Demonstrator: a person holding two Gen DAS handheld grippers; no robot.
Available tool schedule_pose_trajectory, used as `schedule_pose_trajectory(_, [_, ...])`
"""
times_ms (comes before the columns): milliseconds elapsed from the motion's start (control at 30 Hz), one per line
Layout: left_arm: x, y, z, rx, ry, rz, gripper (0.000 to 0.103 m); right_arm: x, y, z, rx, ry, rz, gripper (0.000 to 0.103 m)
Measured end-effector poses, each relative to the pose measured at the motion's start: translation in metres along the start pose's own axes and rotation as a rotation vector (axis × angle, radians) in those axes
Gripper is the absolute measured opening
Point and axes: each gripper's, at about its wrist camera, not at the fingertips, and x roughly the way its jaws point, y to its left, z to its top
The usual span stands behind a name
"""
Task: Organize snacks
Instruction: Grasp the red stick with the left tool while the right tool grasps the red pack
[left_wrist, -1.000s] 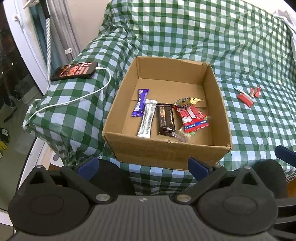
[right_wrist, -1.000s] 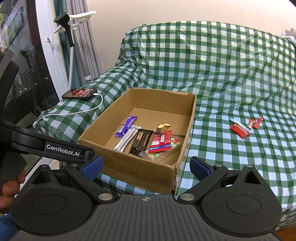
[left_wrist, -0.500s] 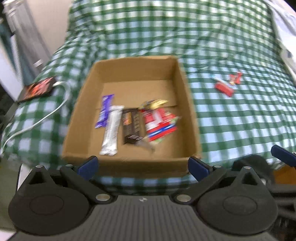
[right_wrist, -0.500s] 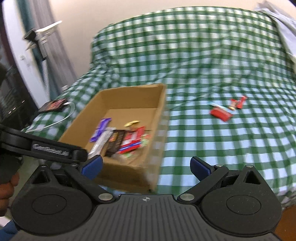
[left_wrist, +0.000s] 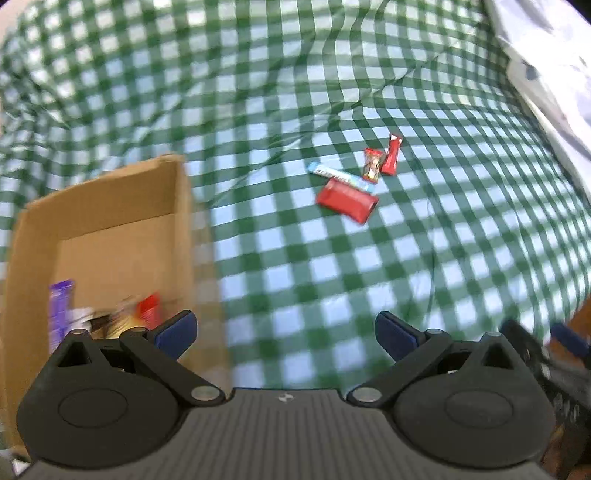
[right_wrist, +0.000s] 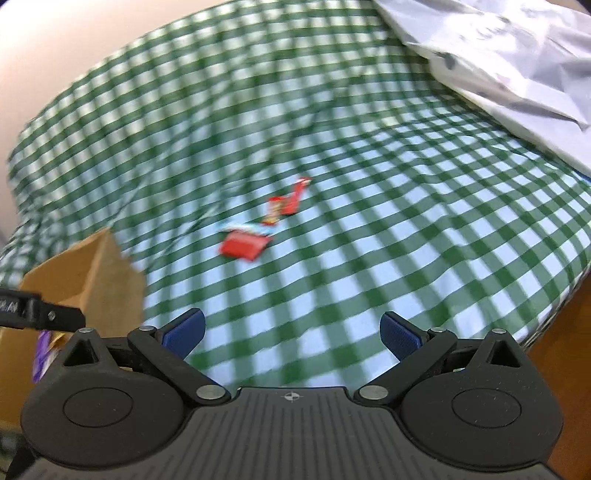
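Both tongs, left gripper (left_wrist: 283, 334) and right gripper (right_wrist: 291, 332), stand released and carry nothing. Since a second ago I have swung them right, off the cardboard box (left_wrist: 110, 206) now at near left. Four loose snacks (left_wrist: 347, 197) lie together on the checked cloth (left_wrist: 424, 258), further off. I judge collection comes next.

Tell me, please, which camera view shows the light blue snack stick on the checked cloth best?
The left wrist view: the light blue snack stick is fairly sharp there, lying against the flat red packet. The right wrist view shows only a blurred pale streak.
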Motion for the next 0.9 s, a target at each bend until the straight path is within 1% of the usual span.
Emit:
schedule_pose_trajectory(100, [0.052, -0.016, 0.04, -0.091, 0.051, -0.019, 0.103, 0.029, -0.02, 0.019, 0.021, -0.011, -0.031, 0.1])
schedule_pose_trajectory(167, [0.09, -0.025, 0.067, -0.154, 0.065, -0.04, 0.103, 0.052, -0.031, 0.035, 0.021, -0.023, -0.047, 0.101])
schedule_pose_trajectory(233, [0.124, -0.034, 0.088, -0.189, 0.083, -0.029, 0.103, 0.08, -0.039, 0.052, 0.013, -0.039, -0.065, 0.101])
schedule_pose_trajectory(300, [0.157, -0.041, 0.107, -0.23, 0.098, -0.032, 0.103, 0.107, -0.045, 0.071, 0.011, -0.056, -0.057, 0.101])
schedule_pose_trajectory(400, [0.204, -0.049, 0.124, -0.261, 0.125, -0.001, 0.103, 0.161, -0.048, 0.098, -0.009, -0.071, -0.054, 0.101])
schedule_pose_trajectory(467, [0.23, -0.048, 0.127, -0.277, 0.167, 0.024, 0.103, 0.2, -0.045, 0.114, -0.033, -0.076, -0.042, 0.101])
schedule_pose_trajectory(500, [0.242, -0.046, 0.127, -0.291, 0.197, 0.024, 0.103, 0.222, -0.042, 0.121, -0.047, -0.073, -0.043, 0.101])
schedule_pose_trajectory(533, [0.245, -0.044, 0.126, -0.309, 0.186, 0.018, 0.103, 0.242, -0.038, 0.127, -0.06, -0.065, -0.04, 0.101])
schedule_pose_trajectory(567, [0.242, -0.043, 0.125, -0.321, 0.157, 0.023, 0.103, 0.26, -0.035, 0.131, -0.071, -0.054, -0.031, 0.101])
schedule_pose_trajectory(600, [0.242, -0.042, 0.123, -0.309, 0.161, 0.015, 0.103, 0.278, -0.031, 0.135, -0.085, -0.045, -0.024, 0.101])
schedule_pose_trajectory(667, [0.24, -0.042, 0.118, -0.253, 0.169, -0.006, 0.103, 0.31, -0.022, 0.141, -0.113, -0.036, -0.027, 0.1])
schedule_pose_trajectory(733, [0.238, -0.039, 0.111, -0.247, 0.154, -0.009, 0.103, 0.339, -0.012, 0.145, -0.148, -0.016, -0.035, 0.1])
schedule_pose_trajectory(800, [0.237, -0.04, 0.107, -0.251, 0.142, -0.005, 0.103, 0.36, -0.003, 0.144, -0.209, 0.018, -0.059, 0.102])
schedule_pose_trajectory(833, [0.236, -0.039, 0.107, -0.254, 0.145, -0.003, 0.103, 0.362, 0.004, 0.139, -0.264, -0.014, -0.084, 0.102])
schedule_pose_trajectory(867, [0.236, -0.038, 0.106, -0.265, 0.147, 0.001, 0.103, 0.362, 0.008, 0.134, -0.318, -0.033, -0.089, 0.097])
schedule_pose_trajectory(900, [0.236, -0.038, 0.107, -0.279, 0.142, 0.008, 0.097, 0.358, 0.007, 0.13, -0.34, -0.055, -0.063, 0.081])
